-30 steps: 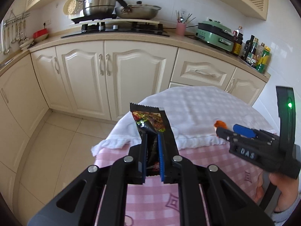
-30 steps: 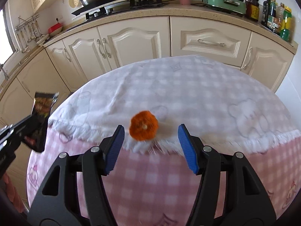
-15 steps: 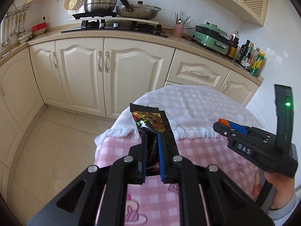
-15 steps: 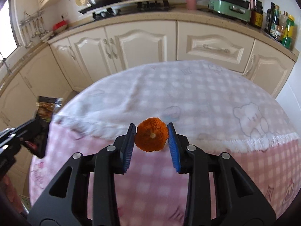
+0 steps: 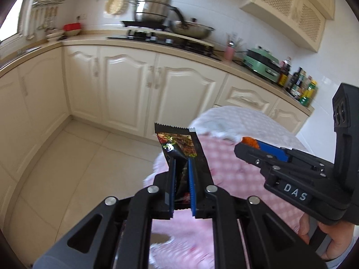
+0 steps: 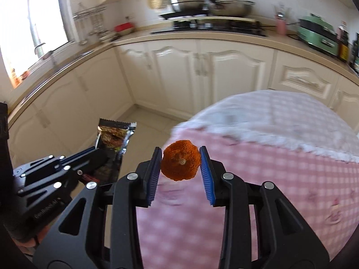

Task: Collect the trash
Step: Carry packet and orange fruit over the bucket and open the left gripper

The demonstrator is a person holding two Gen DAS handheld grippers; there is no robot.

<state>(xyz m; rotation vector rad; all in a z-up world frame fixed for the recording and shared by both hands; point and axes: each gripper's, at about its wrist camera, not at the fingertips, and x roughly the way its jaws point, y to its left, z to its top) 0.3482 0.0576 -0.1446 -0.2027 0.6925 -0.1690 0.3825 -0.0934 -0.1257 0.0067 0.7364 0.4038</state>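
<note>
Left tongs (image 5: 181, 174) clamp a dark snack wrapper (image 5: 182, 148), upright, held over the floor beside the pink-checked counter (image 6: 280, 179). Right tongs (image 6: 180, 168) pinch an orange peel (image 6: 180, 163) between blue pads, raised above the counter edge.

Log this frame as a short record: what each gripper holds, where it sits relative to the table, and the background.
left gripper: shut on a dark snack wrapper, which stands upright between the pads
right gripper: shut on an orange peel piece
position: both items lifted clear of the table, near its edge, above the floor
table cover: pink checked cloth with a white cloth on top
background: cream cabinets, stove with pots, green appliance
sharpness: motion blur
</note>
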